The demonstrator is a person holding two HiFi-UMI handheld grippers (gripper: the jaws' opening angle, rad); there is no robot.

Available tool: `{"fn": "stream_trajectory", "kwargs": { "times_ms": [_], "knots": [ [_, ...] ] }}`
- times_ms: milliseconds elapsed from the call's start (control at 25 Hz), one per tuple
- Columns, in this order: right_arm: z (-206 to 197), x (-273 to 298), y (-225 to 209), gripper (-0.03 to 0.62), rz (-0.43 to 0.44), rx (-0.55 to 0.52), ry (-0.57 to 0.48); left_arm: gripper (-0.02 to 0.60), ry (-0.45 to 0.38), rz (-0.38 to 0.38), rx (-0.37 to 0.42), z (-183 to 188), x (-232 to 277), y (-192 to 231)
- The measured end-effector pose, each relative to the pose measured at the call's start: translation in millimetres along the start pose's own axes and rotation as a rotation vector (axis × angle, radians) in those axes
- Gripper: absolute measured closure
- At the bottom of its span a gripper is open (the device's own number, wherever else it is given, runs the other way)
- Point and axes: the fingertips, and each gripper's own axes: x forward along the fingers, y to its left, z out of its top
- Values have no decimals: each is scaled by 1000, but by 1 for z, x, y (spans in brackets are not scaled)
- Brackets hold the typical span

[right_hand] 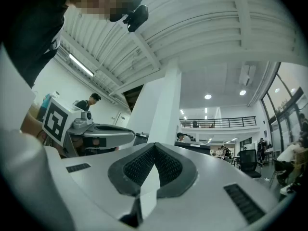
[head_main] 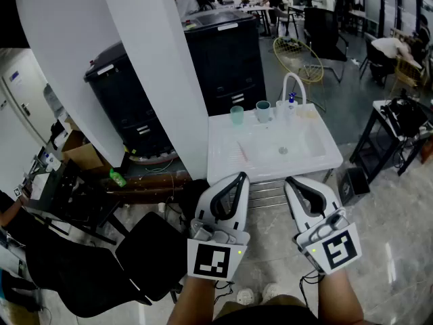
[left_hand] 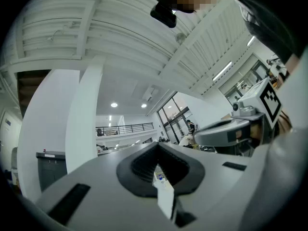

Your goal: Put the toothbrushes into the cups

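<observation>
The white left gripper (head_main: 239, 177) and white right gripper (head_main: 291, 180), jaws pressed together on nothing, hang near a white rectangular washbasin (head_main: 318, 156) bearing a row of small cups (head_main: 262, 111).

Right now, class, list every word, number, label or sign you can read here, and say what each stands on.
Nothing reads clearly.
White sticker on the left black cabinet: too small to read.
White label on the taller black cabinet: too small.
Sheet on the door: blurred.
Marker cubes on the left tongs and right tongs: square patterns, no letters.
</observation>
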Motion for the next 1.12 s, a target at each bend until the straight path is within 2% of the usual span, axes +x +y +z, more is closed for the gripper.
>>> {"fn": "stream_trajectory", "kwargs": {
  "times_ms": [200,440,640,760,1120],
  "knots": [
    [-2,-1,-2,563,-4,-13,8,574,-3,-5,31,0,1,-1],
    [-2,-6,-12,563,-15,13,-1,574,-2,10,34,-1,3,-2],
    [-11,-13,-16,563,9,11,18,574,-23,79,-86,-5,5,-4],
    [-11,-19,-23,563,-2,34,-4,574,-15,82,-84,-5,8,-12],
    [-20,-33,-27,562,49,9,8,574,-20,104,-74,2,11,-26]
  ]
}}
